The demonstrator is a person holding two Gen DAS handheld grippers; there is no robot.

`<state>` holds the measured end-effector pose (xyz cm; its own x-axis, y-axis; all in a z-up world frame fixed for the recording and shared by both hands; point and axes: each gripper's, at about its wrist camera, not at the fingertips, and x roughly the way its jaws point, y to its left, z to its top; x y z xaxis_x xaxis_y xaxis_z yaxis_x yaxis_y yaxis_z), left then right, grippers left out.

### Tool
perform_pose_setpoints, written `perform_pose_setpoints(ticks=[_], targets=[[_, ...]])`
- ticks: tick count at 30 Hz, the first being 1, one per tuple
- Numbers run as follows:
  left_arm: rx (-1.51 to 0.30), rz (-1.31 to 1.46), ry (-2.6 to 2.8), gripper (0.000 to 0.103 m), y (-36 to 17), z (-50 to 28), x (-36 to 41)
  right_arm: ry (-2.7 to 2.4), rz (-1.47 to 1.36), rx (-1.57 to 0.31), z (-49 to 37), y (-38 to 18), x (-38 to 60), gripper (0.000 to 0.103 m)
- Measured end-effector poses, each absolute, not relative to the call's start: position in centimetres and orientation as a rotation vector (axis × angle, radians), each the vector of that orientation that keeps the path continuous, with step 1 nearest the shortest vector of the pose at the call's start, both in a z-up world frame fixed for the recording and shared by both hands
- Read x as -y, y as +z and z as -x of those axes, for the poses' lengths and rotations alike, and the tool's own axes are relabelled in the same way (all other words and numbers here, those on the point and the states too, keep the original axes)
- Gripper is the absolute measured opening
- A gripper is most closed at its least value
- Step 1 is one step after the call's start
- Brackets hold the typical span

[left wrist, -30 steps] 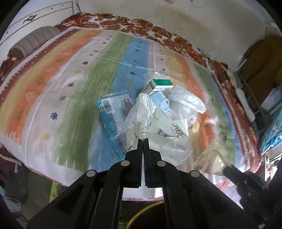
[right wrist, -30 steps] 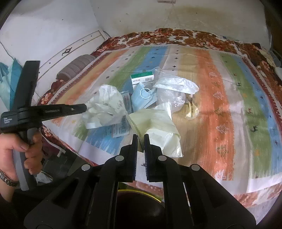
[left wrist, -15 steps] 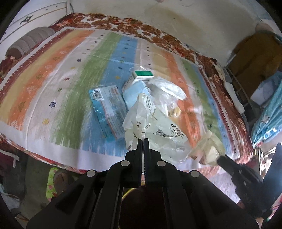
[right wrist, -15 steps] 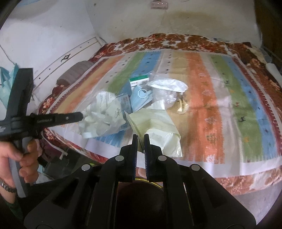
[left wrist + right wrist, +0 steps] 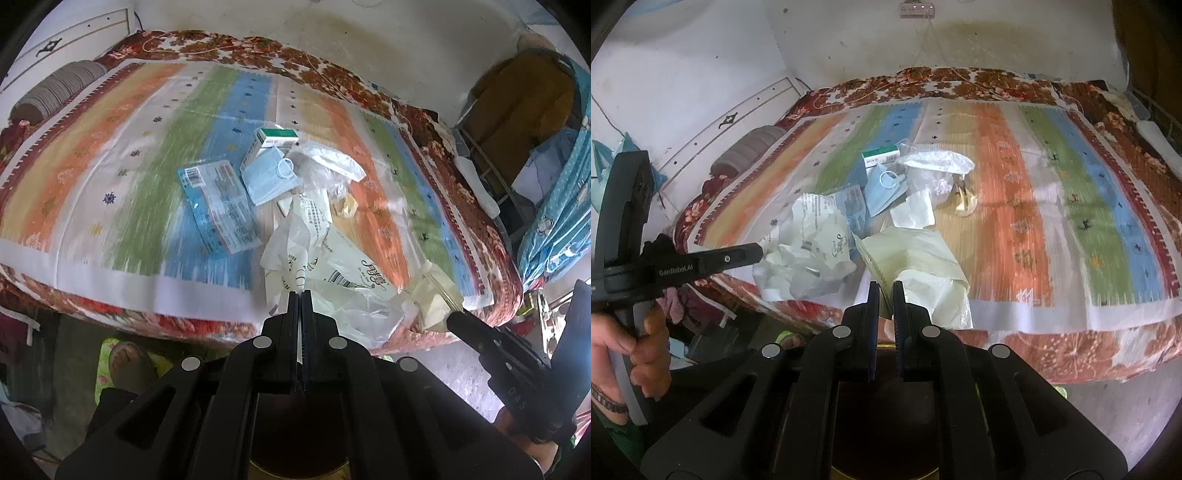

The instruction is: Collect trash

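Note:
My left gripper (image 5: 300, 293) is shut on a crumpled white printed plastic bag (image 5: 306, 254) and holds it off the bed's near edge; it also shows in the right wrist view (image 5: 809, 254). My right gripper (image 5: 885, 286) is shut on a pale yellow plastic wrapper (image 5: 916, 262), seen from the left wrist view (image 5: 432, 295) too. On the striped bedspread (image 5: 1034, 192) lie a blue face mask (image 5: 269, 177), a green and white box (image 5: 273, 138), a blue printed packet (image 5: 218, 206), clear plastic (image 5: 328, 160) and a small yellowish scrap (image 5: 964, 201).
The bed fills most of both views, with a grey bolster pillow (image 5: 55, 88) at its far left. A bare foot on a green mat (image 5: 125, 365) is below the bed edge. Wooden furniture (image 5: 524, 96) and blue cloth (image 5: 554, 206) stand at the right.
Both grippers have drawn back and up from the bed, each with its piece of plastic. The bed's near edge and the floor now show below them.

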<state>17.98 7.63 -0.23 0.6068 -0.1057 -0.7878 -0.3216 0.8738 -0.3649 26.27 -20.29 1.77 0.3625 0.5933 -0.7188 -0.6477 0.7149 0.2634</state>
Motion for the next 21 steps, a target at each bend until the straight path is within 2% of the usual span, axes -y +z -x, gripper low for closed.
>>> perform_pose_setpoints(ticks=[21], targets=[[-1.036,0.385,0.149,0.001,-3.4,-14.1,-2.6,0.729,0.083,-1.041,-21.7,-3.1,22.2,0.006]])
